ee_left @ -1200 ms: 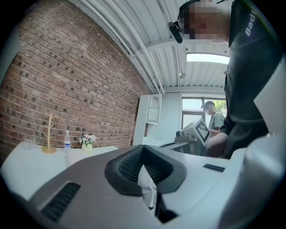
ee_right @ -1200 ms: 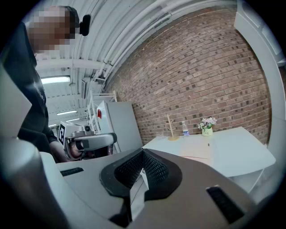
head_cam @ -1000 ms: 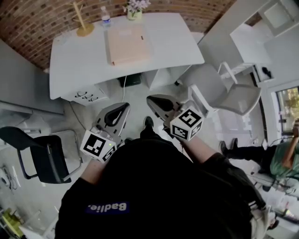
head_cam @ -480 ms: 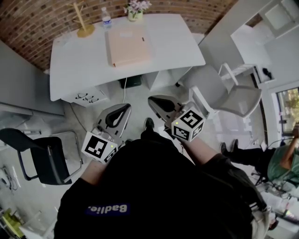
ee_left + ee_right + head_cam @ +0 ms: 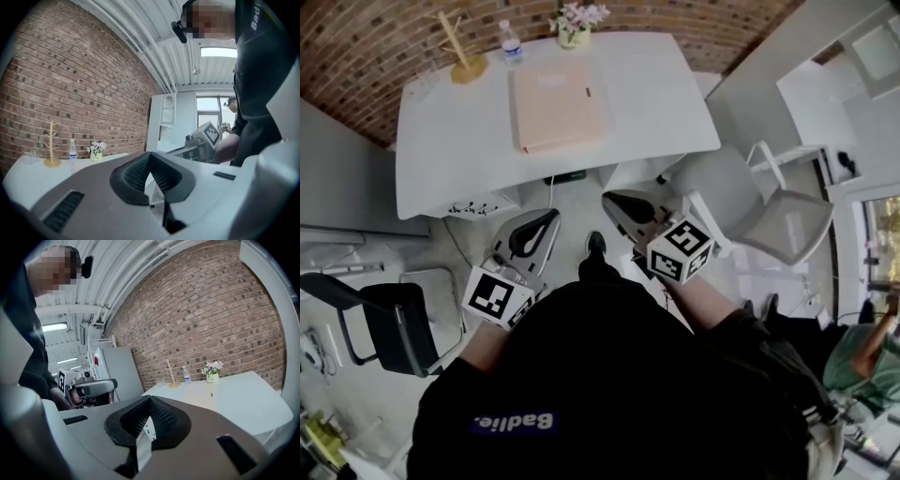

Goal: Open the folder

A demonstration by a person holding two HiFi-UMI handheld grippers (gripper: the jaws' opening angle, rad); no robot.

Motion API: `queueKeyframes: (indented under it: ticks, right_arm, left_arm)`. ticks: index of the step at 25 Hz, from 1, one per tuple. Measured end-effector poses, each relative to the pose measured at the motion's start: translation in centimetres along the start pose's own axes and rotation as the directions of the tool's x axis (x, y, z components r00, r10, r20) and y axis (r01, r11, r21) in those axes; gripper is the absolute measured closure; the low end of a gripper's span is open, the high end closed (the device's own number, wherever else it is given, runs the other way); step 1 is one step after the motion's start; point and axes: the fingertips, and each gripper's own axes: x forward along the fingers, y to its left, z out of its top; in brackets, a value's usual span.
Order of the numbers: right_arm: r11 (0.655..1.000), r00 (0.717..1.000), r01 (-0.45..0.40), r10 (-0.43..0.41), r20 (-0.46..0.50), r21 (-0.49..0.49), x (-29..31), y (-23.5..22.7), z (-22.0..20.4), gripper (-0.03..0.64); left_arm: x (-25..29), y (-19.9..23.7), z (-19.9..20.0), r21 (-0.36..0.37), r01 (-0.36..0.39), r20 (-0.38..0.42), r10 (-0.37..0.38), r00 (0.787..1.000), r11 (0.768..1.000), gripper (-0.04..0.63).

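Note:
A closed peach-coloured folder [image 5: 560, 105] lies flat on the white table [image 5: 441, 141], toward its back middle. Both grippers hang over the floor in front of the table, well short of the folder. My left gripper [image 5: 542, 221] points toward the table's front edge with its jaws shut and nothing between them; in its own view the left gripper [image 5: 150, 157] shows its pads meeting. My right gripper [image 5: 617, 201] is level with it to the right, and in its own view the right gripper [image 5: 150, 400] is likewise shut and empty.
At the table's back edge stand a wooden rack [image 5: 461, 52], a water bottle [image 5: 509, 42] and a flower pot [image 5: 574, 23]. A black chair [image 5: 384, 319] is at the left and a grey chair [image 5: 769, 202] at the right. A seated person [image 5: 862, 356] is at far right.
The table and folder have drawn closer in the head view as both grippers moved toward the table. Both pairs of jaws stay shut.

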Motion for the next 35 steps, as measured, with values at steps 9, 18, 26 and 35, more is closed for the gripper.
queueKeyframes:
  ticks: [9,18,26,35]
  right_arm:
    - [0.999,0.999,-0.046,0.046,-0.017,0.016,3.9,-11.8,2.3,0.591]
    - [0.998,0.997,-0.045,0.048,-0.06,0.051,7.2,-19.2,1.2,0.591]
    - [0.997,0.994,0.024,-0.015,-0.11,0.078,10.0,-23.0,-2.5,0.591]
    - [0.988,0.982,0.109,-0.09,-0.165,0.108,13.4,-26.5,-6.1,0.591]
  left_arm:
    - [9.7,5.8,-0.6,-0.02,-0.087,-0.064,0.086,0.994,0.996,0.594]
    - [15.4,9.3,-2.1,0.057,-0.137,-0.122,0.143,0.982,0.989,0.594]
    - [18.7,11.9,-6.8,0.178,-0.114,-0.201,0.149,0.968,0.977,0.593]
    - [21.5,13.9,-11.5,0.265,-0.024,-0.33,0.114,0.937,0.964,0.592]
